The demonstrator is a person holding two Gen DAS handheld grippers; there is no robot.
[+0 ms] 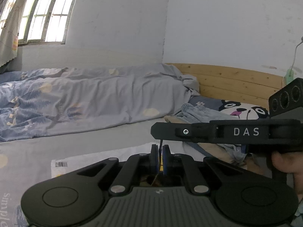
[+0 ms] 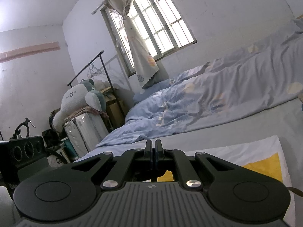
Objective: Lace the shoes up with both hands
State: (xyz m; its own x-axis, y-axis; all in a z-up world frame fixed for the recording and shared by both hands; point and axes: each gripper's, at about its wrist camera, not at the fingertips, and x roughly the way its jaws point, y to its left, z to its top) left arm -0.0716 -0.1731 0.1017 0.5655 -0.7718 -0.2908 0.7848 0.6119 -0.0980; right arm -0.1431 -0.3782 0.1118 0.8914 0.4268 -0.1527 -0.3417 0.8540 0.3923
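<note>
Left gripper [image 1: 160, 157] sits bottom centre of its view, jaws pinched nearly together on a thin dark strand that looks like a lace [image 1: 160, 147]; it runs straight up out of the pads toward the tip of the right gripper [image 1: 223, 132], which crosses the right half of the frame side-on, with a hand [image 1: 284, 162] wrapped round its grip at lower right. In its own view the right gripper [image 2: 153, 155] is closed tight too; can't tell if it's got lace in there, nothing shows between the pads.

The shoe itself? Barely visible; there's a dark brownish something [image 1: 161, 181] tucked under the left gripper's fingers, low centre, and I'd guess that's it, but it's mostly hidden. It's resting on a white and yellow bag [image 2: 261, 162] spread on the bed [image 1: 94, 143], rumpled quilt [image 1: 90, 102] behind.

So the key bit: lace axis is vertical in the left view, shoe below both tools, left gripper nearer; my guess is the next pull goes up and away from the shoe.
</note>
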